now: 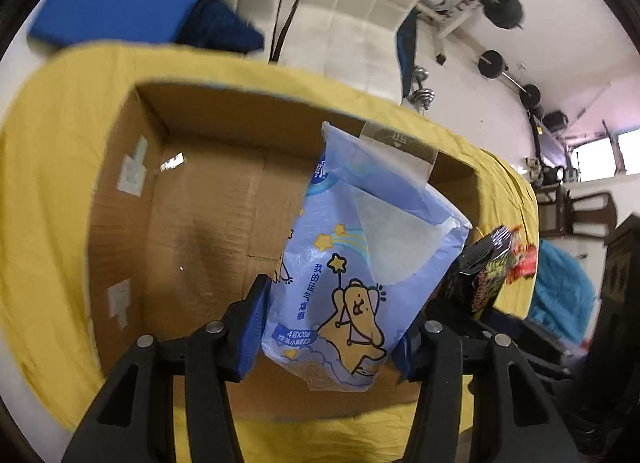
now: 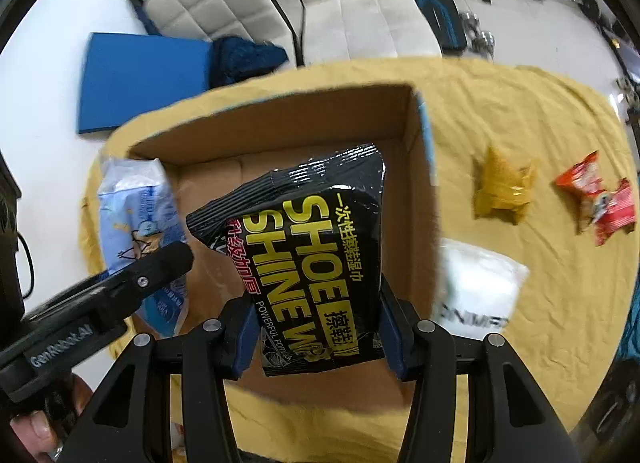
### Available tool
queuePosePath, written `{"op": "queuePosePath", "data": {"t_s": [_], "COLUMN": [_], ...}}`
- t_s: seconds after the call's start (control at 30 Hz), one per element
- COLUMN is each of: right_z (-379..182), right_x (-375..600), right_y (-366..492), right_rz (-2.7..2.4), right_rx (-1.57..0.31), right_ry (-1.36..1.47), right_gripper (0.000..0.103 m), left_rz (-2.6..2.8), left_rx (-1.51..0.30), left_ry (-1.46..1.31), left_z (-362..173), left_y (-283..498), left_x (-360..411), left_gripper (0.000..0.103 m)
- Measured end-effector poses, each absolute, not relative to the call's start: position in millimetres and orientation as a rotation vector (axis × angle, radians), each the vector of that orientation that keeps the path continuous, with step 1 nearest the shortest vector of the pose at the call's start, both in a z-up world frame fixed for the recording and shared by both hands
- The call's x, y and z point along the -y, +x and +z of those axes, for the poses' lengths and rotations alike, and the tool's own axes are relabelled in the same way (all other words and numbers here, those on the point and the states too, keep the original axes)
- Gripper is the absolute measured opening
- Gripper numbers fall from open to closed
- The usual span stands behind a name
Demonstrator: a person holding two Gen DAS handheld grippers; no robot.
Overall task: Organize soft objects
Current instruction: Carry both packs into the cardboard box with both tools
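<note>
1. L gripper (image 1: 326, 327) fingers clamp tissue pack (image 1: 360, 263), held over box (image 1: 208, 215).
2. R gripper (image 2: 316, 335) fingers clamp wipes (image 2: 316, 259), also over box.
3. Yellow packet (image 2: 502, 193), red packets (image 2: 600, 199), white pack (image 2: 476, 287) on cloth (image 2: 540, 123) right of box.

Both the left gripper (image 1: 326, 327) and right gripper (image 2: 316, 331) are clamped on held packs, angled downward side by side.
</note>
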State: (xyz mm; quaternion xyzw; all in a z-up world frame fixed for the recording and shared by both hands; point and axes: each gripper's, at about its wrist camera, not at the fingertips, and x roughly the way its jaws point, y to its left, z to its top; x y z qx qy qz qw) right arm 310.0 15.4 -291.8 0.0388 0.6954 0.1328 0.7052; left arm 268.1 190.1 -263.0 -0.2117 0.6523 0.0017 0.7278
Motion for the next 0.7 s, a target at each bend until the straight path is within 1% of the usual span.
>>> {"op": "queuePosePath", "data": {"t_s": [0.13, 0.4, 0.7], "right_z": [-334.1, -381.2, -409.8], "right_x": [-32.5, -50.1, -59.7], "right_y": [333.4, 360.9, 367.9], "right_rz": [0.263, 0.214, 0.193], "right_rx": [-1.590, -1.637, -1.666], "right_ry": [0.077, 0.027, -0.026], "right_gripper": [0.054, 0.054, 0.055], "left_rz": [-0.013, -0.066, -0.095], "left_rx": [-1.504, -1.623, -1.688], "left_ry": [-0.541, -0.556, -0.634], "left_z": [-303.7, -365.9, -388.6], "left_y": [289.0, 329.0, 342.1], "left_x": [-212.7, -204.5, -197.0], "left_gripper": [0.050, 0.051, 0.053]}}
